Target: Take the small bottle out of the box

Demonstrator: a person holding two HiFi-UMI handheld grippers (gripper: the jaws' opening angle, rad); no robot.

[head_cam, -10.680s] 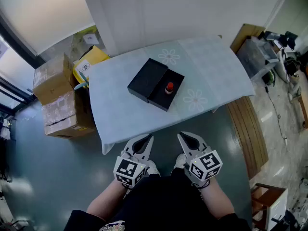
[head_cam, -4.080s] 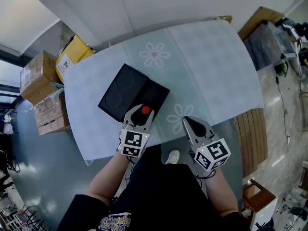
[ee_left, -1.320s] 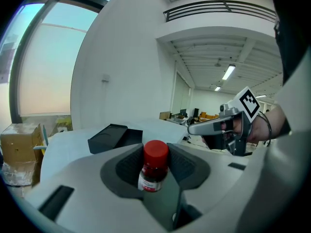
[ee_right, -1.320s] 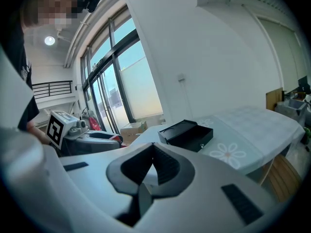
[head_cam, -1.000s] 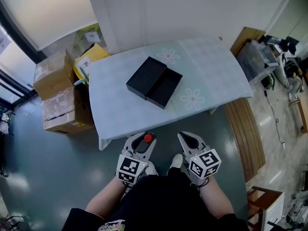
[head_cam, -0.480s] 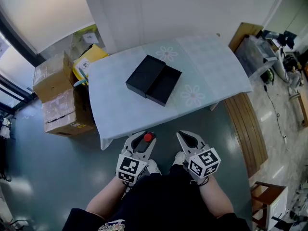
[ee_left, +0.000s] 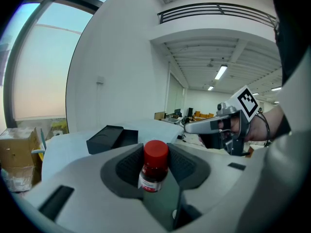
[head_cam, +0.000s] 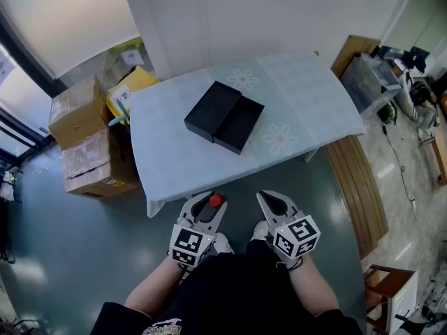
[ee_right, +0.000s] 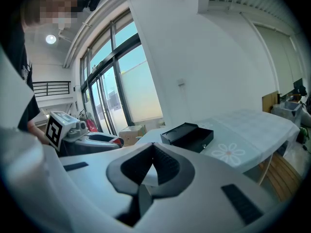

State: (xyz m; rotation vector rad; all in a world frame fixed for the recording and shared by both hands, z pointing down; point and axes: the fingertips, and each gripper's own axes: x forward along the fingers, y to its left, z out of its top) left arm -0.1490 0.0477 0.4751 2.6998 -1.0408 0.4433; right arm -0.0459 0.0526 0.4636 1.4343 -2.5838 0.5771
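The small bottle (head_cam: 216, 200) has a red cap and a white label, and my left gripper (head_cam: 209, 199) is shut on it. In the left gripper view the bottle (ee_left: 150, 177) stands upright between the pads of that gripper (ee_left: 155, 154). The black box (head_cam: 225, 117) lies open on the table (head_cam: 314, 96), its tray beside its lid, with nothing showing in the tray. Both grippers hang near my body, off the table's near edge. My right gripper (head_cam: 274, 202) is shut and holds nothing; its jaws (ee_right: 152, 147) meet at the tip. The box (ee_right: 187, 136) lies ahead of it.
Cardboard boxes (head_cam: 84, 138) and a yellow box (head_cam: 129, 86) stand on the floor left of the table. A wooden bench (head_cam: 360, 187) and a grey bin (head_cam: 374, 79) are at the right. The table has a pale cloth with flower prints.
The bottle, which stood in the box's tray, is now in my left gripper, drawn back off the table toward my body. Over the last second both grippers stay nearly still.
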